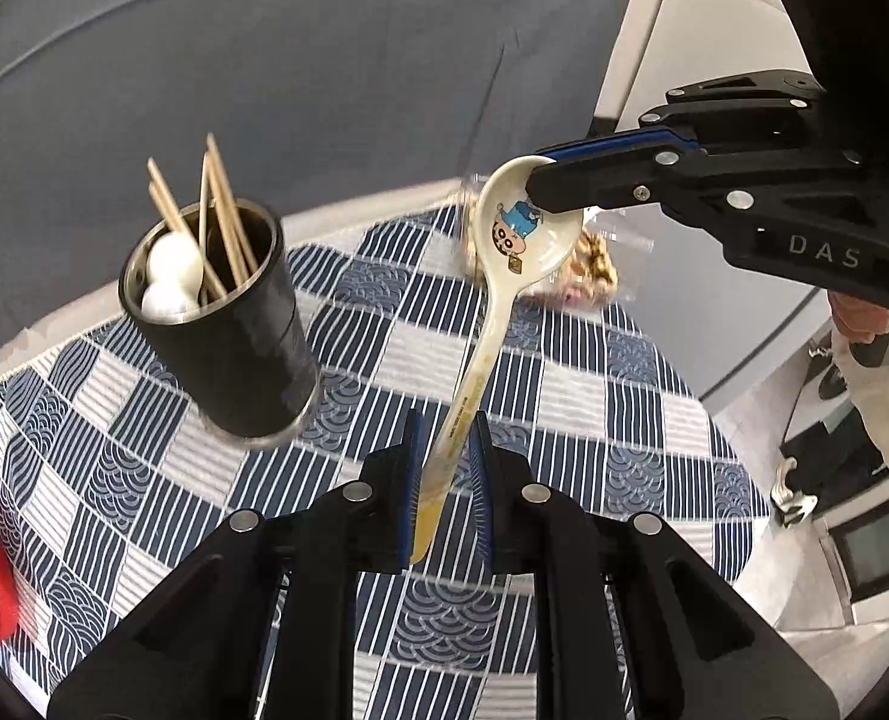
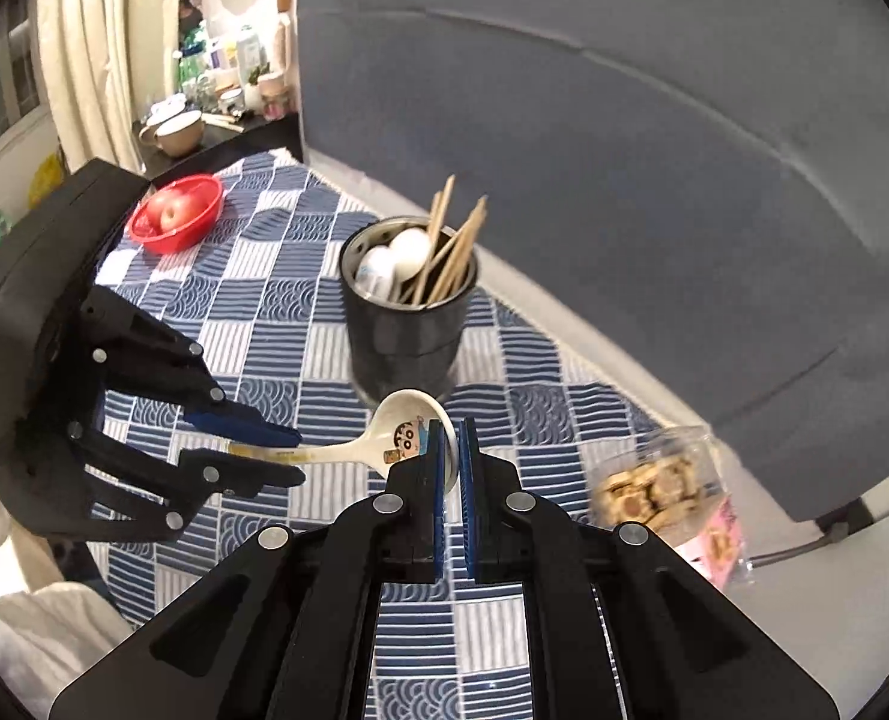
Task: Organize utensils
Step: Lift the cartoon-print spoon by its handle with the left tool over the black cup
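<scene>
A cream ceramic spoon (image 1: 507,252) with a cartoon print hangs in the air above the checked tablecloth (image 1: 384,324). My right gripper (image 2: 453,429) is shut on the rim of its bowl (image 2: 408,420). My left gripper (image 1: 447,426) stands around its handle (image 1: 462,414); the jaws look a little apart, with a gap on the right side. In the right wrist view the left gripper (image 2: 297,456) brackets the handle (image 2: 324,453). A black cup (image 1: 228,324), also in the right wrist view (image 2: 405,324), holds wooden chopsticks (image 1: 216,210) and white spoons (image 1: 174,267).
A red bowl (image 2: 177,222) with an apple stands at the cloth's far left corner. A clear box of snacks (image 2: 666,492) lies to the right. A grey sofa back (image 2: 624,150) rises behind the table. A person's legs (image 1: 870,348) show at the right.
</scene>
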